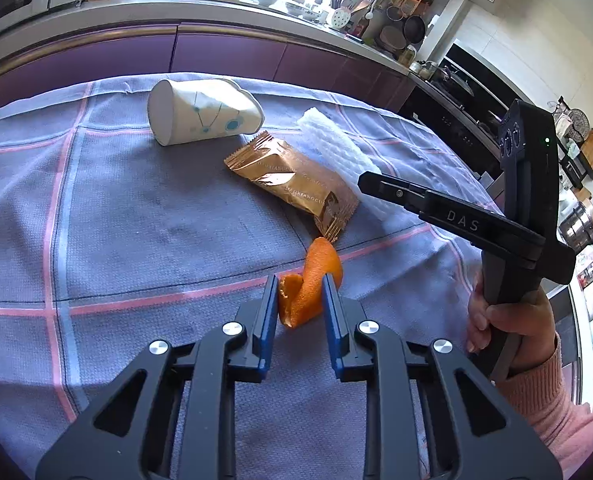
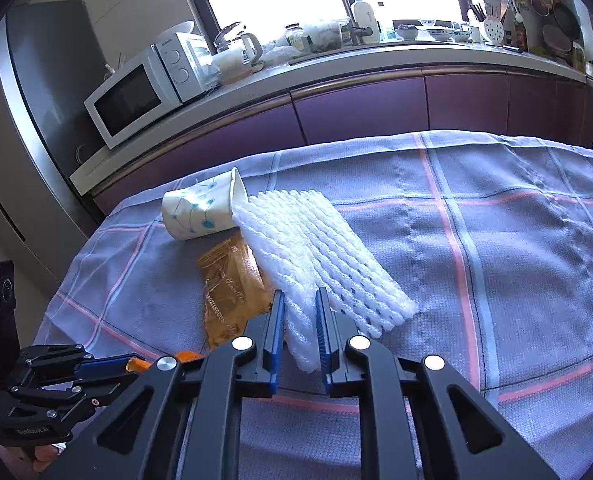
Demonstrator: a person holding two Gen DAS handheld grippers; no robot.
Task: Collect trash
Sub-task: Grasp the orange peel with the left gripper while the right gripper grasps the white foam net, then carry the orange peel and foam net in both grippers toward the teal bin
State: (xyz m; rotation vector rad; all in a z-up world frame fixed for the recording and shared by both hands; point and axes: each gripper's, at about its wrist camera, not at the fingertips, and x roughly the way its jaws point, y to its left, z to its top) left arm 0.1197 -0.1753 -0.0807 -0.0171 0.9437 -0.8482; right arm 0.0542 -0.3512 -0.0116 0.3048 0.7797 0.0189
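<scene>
The orange peel (image 1: pixel 308 288) lies curled on the checked tablecloth (image 1: pixel 136 220) near the table's near edge, directly between the two blue-padded fingers (image 1: pixel 270 312) of the left gripper (image 1: pixel 300 284); both pads press against its sides, so the left gripper is clamped on the peel. The white foam net (image 2: pixel 324 256) lies flat to the right of the peel, and its near left corner sits between the fingers (image 2: pixel 277 320) of the right gripper (image 2: pixel 300 300), whose pads pinch that corner of the net. The gold snack wrapper (image 1: pixel 292 184) rests between the peel and the net, its near end just beside the peel's far tip and its right edge touching the net. The paper cup (image 1: pixel 202 110) lies on its side at the far left of the group, its rim close to the net's far corner. A hand (image 1: pixel 512 320) in a pink sleeve holds the right gripper's handle. A microwave (image 2: pixel 136 92) stands on the counter beyond the table.
</scene>
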